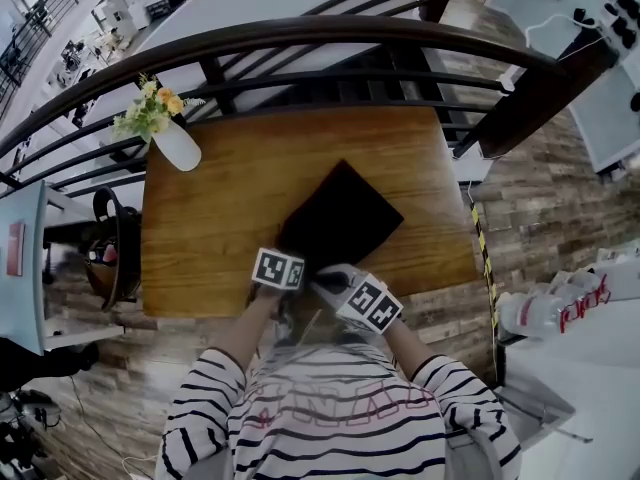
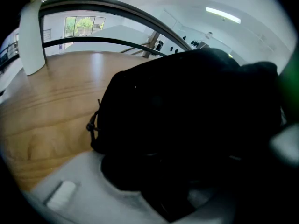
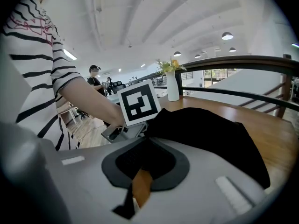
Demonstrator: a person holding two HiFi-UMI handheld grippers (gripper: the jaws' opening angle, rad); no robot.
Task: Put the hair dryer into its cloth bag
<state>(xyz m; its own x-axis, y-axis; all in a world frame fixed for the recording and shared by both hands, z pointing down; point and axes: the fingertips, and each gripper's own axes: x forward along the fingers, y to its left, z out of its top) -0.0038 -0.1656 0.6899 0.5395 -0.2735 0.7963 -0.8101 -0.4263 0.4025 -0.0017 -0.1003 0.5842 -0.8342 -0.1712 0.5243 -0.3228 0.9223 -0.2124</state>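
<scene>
The black cloth bag lies on the wooden table, its near edge at both grippers. No hair dryer shows in any view. In the left gripper view the bag bulges and fills the frame, with a knotted cord at its left side. My left gripper has the black cloth packed between its jaws. My right gripper stands shut at the bag's near right corner; a thin dark strip sits at its tips, too small to name. In the head view its marker cube is beside the left one.
A white vase with flowers stands at the table's far left corner. A dark curved railing runs behind the table. A handbag hangs off the table's left side. A person stands far off.
</scene>
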